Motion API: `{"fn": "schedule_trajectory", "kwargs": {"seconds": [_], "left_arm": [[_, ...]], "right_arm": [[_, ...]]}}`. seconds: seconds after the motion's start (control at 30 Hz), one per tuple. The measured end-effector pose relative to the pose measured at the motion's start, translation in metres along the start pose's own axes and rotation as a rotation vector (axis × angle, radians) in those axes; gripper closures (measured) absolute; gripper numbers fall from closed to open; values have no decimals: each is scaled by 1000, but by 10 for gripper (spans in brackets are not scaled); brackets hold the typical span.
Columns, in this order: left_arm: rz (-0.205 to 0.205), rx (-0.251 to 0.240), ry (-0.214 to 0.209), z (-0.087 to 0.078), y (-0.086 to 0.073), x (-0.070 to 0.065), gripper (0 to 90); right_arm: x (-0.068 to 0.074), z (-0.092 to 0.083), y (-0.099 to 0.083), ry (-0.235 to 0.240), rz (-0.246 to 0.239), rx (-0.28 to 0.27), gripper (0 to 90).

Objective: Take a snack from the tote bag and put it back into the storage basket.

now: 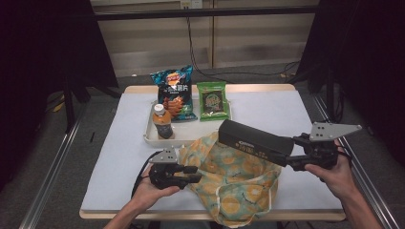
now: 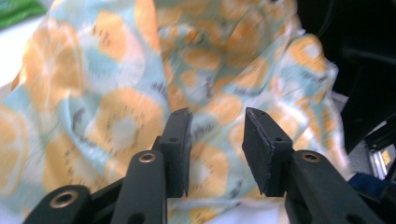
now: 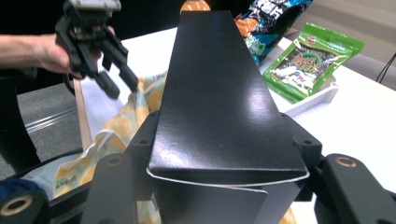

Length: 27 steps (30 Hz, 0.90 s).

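Right claw point(image 1: 292, 152) pinching long black box point(image 1: 255, 141), left claw point(image 1: 193, 173) spread, empty, beside patterned bag point(image 1: 234, 179)

Blurred cloth bag point(image 2: 140, 93) (near fingers).

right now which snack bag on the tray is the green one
The smaller bag at the tray's right end is green. The taller chip bag left of it is dark blue, standing behind the bottle.

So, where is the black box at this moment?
In the high view the black box is right of centre, clamped in the right gripper, above the fabric bag and near the white tray.
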<state>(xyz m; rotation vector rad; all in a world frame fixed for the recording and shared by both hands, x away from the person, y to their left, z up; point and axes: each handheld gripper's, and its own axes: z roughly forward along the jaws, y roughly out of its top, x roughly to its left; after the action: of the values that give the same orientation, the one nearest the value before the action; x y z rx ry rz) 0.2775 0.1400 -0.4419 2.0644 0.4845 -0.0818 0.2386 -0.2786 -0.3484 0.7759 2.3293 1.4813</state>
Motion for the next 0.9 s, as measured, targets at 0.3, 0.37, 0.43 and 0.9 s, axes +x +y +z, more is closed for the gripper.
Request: {"fn": "schedule_trajectory", "kwargs": {"seconds": [0.3,0.37,0.43,0.9], "left_arm": [[2,-32,11,-14,1,-2,636],[3,-48,17,-18,2,-2,637],[1,-67,23,-21,6,-1,618],[-25,-99,64,-2,23,32,363]], "right_arm": [[-7,-3,20,0,-22,-22,433],[-11,-4,23,-11,-20,-27,433],[-15,-3,25,-19,-23,-24,433],[-51,45,31,-4,-1,-8,433]]}}
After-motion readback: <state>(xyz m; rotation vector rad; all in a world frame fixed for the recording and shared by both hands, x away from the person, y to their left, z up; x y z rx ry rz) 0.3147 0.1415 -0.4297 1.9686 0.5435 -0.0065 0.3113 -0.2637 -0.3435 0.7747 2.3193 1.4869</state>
